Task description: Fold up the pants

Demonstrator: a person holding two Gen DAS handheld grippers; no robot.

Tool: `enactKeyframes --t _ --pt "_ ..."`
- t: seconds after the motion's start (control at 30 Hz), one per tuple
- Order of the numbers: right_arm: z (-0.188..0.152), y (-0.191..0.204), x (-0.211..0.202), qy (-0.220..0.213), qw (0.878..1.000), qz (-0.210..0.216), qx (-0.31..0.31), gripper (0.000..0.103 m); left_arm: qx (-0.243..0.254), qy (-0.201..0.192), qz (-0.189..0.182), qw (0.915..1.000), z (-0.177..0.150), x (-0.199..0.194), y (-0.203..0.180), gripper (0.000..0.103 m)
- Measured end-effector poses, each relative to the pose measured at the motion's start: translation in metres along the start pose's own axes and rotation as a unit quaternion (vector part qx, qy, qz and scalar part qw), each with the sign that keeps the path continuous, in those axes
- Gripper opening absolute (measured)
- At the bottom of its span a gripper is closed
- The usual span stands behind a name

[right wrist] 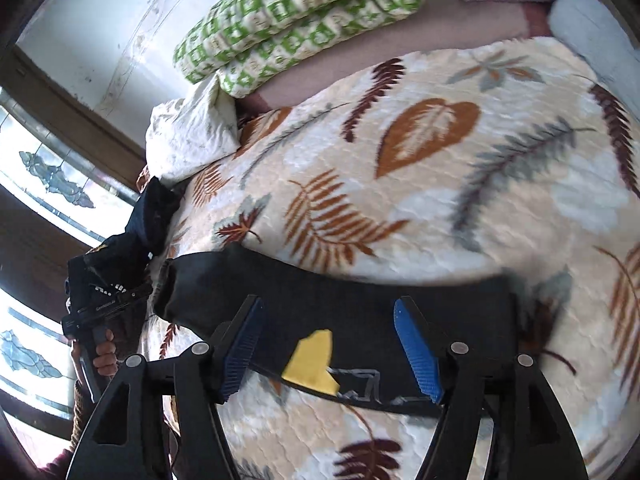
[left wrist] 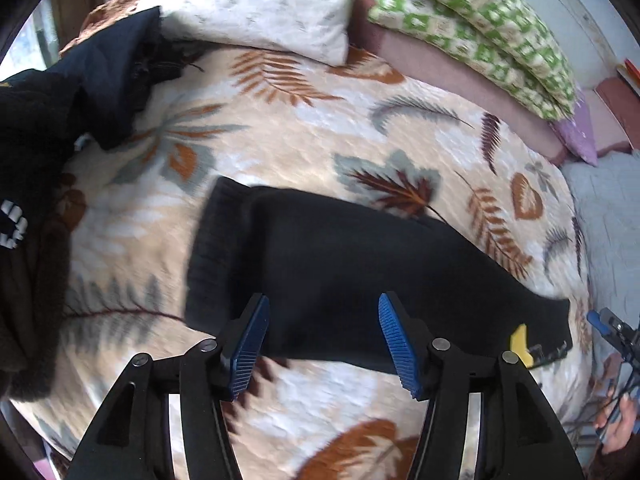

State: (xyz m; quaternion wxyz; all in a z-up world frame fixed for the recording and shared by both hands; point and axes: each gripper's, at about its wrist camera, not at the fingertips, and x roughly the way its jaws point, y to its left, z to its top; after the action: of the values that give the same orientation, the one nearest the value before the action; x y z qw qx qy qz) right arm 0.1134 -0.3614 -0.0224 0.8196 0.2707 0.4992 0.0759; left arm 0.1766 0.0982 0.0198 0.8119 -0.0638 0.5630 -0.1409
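Note:
Black pants [left wrist: 340, 264] lie folded in a long flat strip on the leaf-print bedspread [left wrist: 304, 128], ribbed cuff end at the left, a yellow patch [left wrist: 522, 344] at the right end. My left gripper [left wrist: 324, 344] is open and empty, just above the near edge of the pants. In the right wrist view the pants [right wrist: 344, 304] lie across the front with the yellow patch [right wrist: 314, 360] and white print. My right gripper [right wrist: 330, 348] is open and empty over that end. The right gripper also shows in the left wrist view [left wrist: 608, 326]; the left one in the right wrist view [right wrist: 100, 312].
A pile of dark clothes [left wrist: 60, 112] lies at the left of the bed. A white pillow [left wrist: 256, 4] and a green-patterned quilt [left wrist: 480, 20] lie at the far side, with a purple cloth [left wrist: 580, 132]. A window [right wrist: 44, 184] is at the left.

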Motion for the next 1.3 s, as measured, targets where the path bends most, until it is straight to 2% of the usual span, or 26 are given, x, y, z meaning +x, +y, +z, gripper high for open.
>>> enactKeyframes --t 0.13,0.2,0.3,0.4,0.47,0.57,0.7,0.8,0.93,1.07,1.2,1.3 --pt "-0.024 -0.060 -0.033 -0.020 0.998 -0.019 0.064 0.075 0.046 0.048 -0.050 0.9966 -0.038 0.032 -0.080 0.058" --pt "-0.031 -0.082 -0.037 -0.020 0.995 -0.020 0.090 0.076 0.051 0.072 -0.068 0.9938 -0.053 0.049 -0.110 0.058" --pt "-0.033 -0.104 -0.030 -0.017 0.994 -0.005 0.111 0.076 0.029 0.114 -0.101 0.9879 -0.066 0.073 -0.137 0.058" --pt "-0.029 -0.117 -0.017 -0.015 0.992 0.017 0.127 0.076 0.006 0.139 -0.108 0.9844 -0.071 0.090 -0.151 0.058" --pt "-0.024 -0.120 -0.006 -0.011 0.992 0.014 0.127 0.076 -0.008 0.147 -0.111 0.9829 -0.070 0.097 -0.155 0.058" --pt "-0.020 -0.123 0.009 0.000 0.992 0.007 0.124 0.076 -0.021 0.143 -0.111 0.9833 -0.069 0.098 -0.158 0.062" --pt "-0.016 -0.131 0.019 0.000 0.992 0.006 0.128 0.076 -0.048 0.150 -0.122 0.9800 -0.072 0.108 -0.166 0.063" --pt "-0.013 -0.134 0.022 0.000 0.992 0.015 0.129 0.076 -0.051 0.144 -0.107 0.9824 -0.074 0.115 -0.176 0.069" --pt "-0.010 -0.133 0.027 0.010 0.992 0.021 0.122 0.076 -0.045 0.127 -0.077 0.9878 -0.075 0.121 -0.195 0.071" --pt "-0.006 -0.125 0.033 0.036 0.995 0.013 0.097 0.084 -0.050 0.119 -0.057 0.9900 -0.077 0.125 -0.207 0.072" --pt "-0.001 -0.110 0.043 0.070 0.995 -0.030 0.058 0.087 -0.044 0.116 -0.061 0.9903 -0.080 0.124 -0.209 0.071" --pt "-0.002 -0.107 0.046 0.062 0.995 -0.027 0.076 0.099 -0.053 0.115 -0.071 0.9894 -0.082 0.121 -0.201 0.068"
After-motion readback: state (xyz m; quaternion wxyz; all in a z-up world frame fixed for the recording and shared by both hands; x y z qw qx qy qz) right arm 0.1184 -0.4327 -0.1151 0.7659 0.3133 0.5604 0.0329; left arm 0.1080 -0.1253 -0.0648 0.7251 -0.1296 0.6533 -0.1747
